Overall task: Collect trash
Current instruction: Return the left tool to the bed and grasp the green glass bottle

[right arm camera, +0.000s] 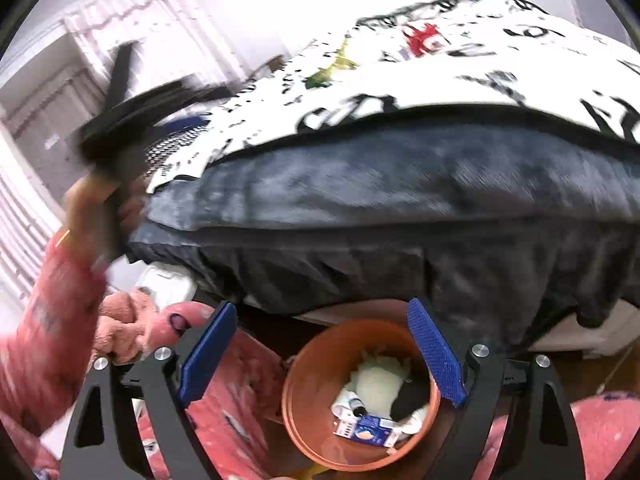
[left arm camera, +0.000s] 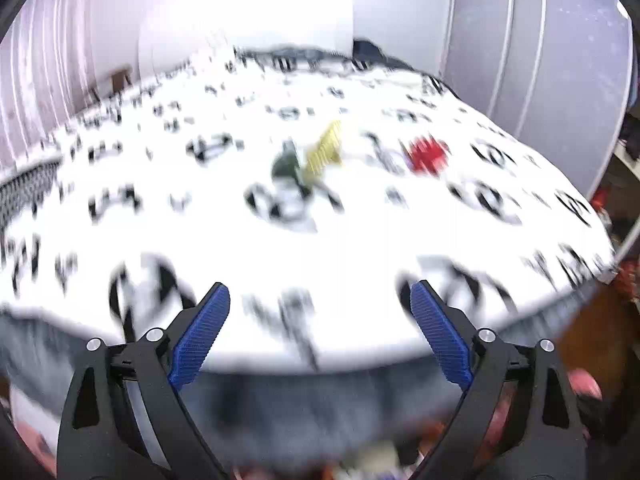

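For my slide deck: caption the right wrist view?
Open right gripper above orange bin holding trash, beside the bed.

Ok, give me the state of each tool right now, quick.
Left tool: open, nothing between its blue pads, facing the patterned bed cover.
Right tool: open, holding nothing, above the orange bin.

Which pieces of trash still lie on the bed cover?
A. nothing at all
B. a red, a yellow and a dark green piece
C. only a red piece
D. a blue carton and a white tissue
B: the left wrist view shows a red piece, a yellow piece and a dark green piece on the patterned bed cover.
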`<state>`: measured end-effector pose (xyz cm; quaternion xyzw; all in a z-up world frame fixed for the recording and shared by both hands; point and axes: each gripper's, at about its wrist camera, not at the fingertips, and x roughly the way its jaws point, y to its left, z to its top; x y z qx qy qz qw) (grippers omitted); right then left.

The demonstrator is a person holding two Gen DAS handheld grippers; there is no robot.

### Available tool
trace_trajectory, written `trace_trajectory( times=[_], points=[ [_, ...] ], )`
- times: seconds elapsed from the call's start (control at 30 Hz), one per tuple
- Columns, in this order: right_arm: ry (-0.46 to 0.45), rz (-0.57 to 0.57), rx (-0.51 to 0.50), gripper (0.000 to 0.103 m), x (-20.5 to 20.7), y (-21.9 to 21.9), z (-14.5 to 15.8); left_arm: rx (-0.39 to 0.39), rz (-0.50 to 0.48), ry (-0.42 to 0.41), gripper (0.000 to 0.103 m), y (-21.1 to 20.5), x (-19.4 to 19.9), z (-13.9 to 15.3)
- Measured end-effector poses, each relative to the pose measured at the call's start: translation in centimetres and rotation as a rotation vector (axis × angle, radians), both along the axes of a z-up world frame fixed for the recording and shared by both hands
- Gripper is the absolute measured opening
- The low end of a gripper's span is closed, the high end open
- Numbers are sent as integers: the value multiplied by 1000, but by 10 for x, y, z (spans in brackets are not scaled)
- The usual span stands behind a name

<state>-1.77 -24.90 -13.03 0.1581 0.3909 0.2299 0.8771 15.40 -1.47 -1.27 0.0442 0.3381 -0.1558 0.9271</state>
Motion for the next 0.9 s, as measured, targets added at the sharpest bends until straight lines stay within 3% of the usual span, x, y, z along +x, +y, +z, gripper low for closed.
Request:
trace_trajectory(
  times=[0.2,0.37,0.5,0.73,0.77,0.9],
  points=[
    [-38,46,-14,86,3,8,18,32,78,25,90,-12,125,2],
    [-24,42,-11,86,12,0,15,-54,176,104,90,-9,198,-11],
    [9,27,-10,86,24,-5,4,-78,237,193,90,-5,231,-29],
    [43,20,14,87,34,-11,-5,-95,212,287,90,-14,245,-52],
    [43,21,18,87,34,-12,-6,-114,216,294,88,-11,246,-53],
    [52,17,17,87,31,-14,-9,-104,227,303,55,-3,243,-58]
  ],
)
